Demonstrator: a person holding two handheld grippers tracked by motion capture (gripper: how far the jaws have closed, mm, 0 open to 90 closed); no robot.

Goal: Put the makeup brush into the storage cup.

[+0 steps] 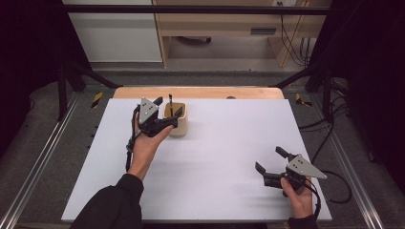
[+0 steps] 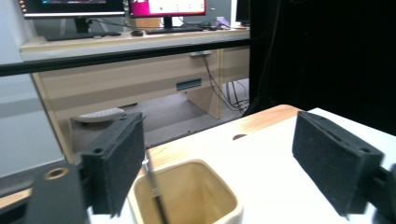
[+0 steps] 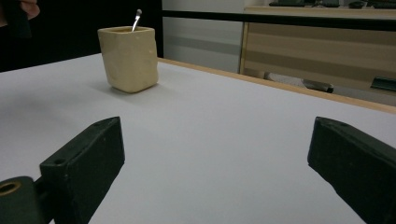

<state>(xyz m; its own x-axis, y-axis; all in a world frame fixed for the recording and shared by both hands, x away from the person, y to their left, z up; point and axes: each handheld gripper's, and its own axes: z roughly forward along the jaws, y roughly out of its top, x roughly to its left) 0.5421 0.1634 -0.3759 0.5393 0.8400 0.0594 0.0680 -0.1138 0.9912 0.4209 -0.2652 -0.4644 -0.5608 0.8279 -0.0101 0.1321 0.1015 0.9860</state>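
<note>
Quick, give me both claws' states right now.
Left claw: open, empty, poised at the cream cup that holds a thin utensil.
Right claw: open, empty, above the white table.

white table top [image 1: 215, 152] | wood desk [image 2: 140, 79] behind | monitors [image 2: 116, 7] on desk | cables [image 1: 329, 129] on floor rt

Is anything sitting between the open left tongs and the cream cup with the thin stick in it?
Nothing visible does. The left tongs hang open right over the cream cup, and the left gripper view shows its opening just below the jaws. The thin stick stands inside the cup, close to one jaw.
</note>
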